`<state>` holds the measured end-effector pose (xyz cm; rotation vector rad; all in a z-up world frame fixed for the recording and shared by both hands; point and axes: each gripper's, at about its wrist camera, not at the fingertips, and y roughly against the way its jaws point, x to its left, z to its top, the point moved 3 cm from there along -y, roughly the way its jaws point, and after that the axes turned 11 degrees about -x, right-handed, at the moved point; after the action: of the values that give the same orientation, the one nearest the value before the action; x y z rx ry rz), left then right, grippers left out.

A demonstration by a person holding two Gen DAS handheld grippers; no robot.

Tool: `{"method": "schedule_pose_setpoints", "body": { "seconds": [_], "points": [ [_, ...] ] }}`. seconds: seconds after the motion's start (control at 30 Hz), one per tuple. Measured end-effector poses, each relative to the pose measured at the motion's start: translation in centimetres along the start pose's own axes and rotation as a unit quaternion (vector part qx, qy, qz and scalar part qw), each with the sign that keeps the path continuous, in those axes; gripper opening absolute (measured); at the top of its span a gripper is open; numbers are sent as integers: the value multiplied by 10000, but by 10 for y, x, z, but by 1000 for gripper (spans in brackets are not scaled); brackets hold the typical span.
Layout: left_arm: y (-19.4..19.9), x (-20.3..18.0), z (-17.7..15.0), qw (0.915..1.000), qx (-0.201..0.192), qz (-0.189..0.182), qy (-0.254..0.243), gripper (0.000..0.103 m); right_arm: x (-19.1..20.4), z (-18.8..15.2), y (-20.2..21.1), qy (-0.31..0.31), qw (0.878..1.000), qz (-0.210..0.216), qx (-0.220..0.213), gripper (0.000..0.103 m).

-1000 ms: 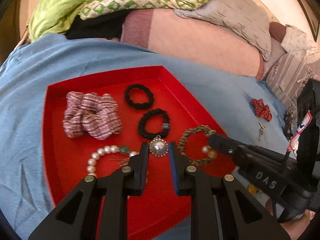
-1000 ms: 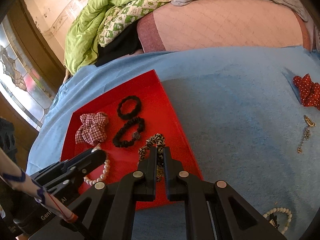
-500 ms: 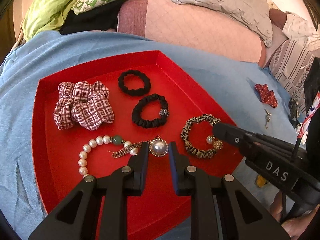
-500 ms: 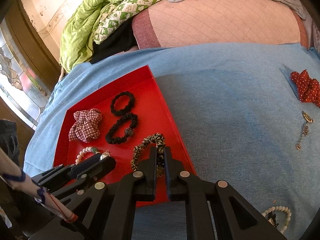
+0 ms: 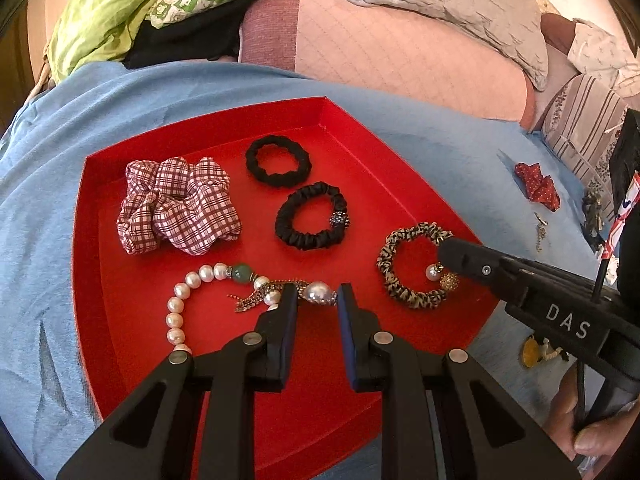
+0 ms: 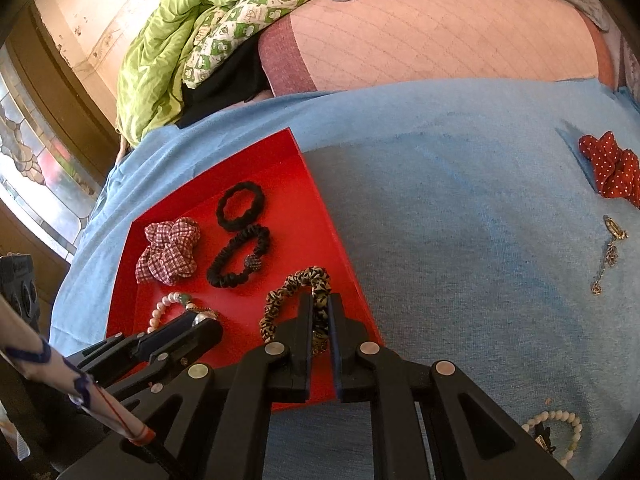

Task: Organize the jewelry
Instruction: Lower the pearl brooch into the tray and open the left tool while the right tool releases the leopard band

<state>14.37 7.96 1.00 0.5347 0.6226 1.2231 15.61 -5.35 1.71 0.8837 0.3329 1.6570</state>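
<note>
A: Right tongs (image 6: 320,320) pinch the leopard-print scrunchie (image 6: 294,300) in the red tray (image 6: 316,208)?

B: Yes; it's soft, light, grips anywhere. Left tongs (image 5: 316,304), narrowly parted, straddle the slippery pearl pendant (image 5: 319,293).

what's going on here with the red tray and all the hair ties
A person with a handheld gripper in each hand is sorting jewelry and hair ties into a red tray on a blue cloth. The right gripper is shut on the leopard-print scrunchie at the tray's right side. The left gripper hovers at the pearl pendant, jaws narrowly apart, not visibly clamping it. A plaid scrunchie, two black hair ties and a pearl bracelet already lie in the tray; a red dotted scrunchie remains on the cloth.
</note>
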Motion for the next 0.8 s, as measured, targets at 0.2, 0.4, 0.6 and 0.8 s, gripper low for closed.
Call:
{"method": "schedule_pose_setpoints", "body": {
  "seconds": [0.2, 0.4, 0.6, 0.8],
  "points": [
    [1, -2, 0, 10000, -9, 0, -58, 29, 0, 0, 0, -28, 10000, 27, 18, 11],
    [4, -3, 2, 10000, -64, -18, -57, 30, 1, 1, 4, -36, 10000, 78, -7, 17],
    [12, -1, 5, 9998, -169, -11, -40, 34, 2, 3, 9, -67, 9999, 134, -27, 20],
    [19, -2, 8, 9996, -272, -40, -46, 35, 3, 5, 15, -69, 9998, 199, -52, 20]
  ]
}}
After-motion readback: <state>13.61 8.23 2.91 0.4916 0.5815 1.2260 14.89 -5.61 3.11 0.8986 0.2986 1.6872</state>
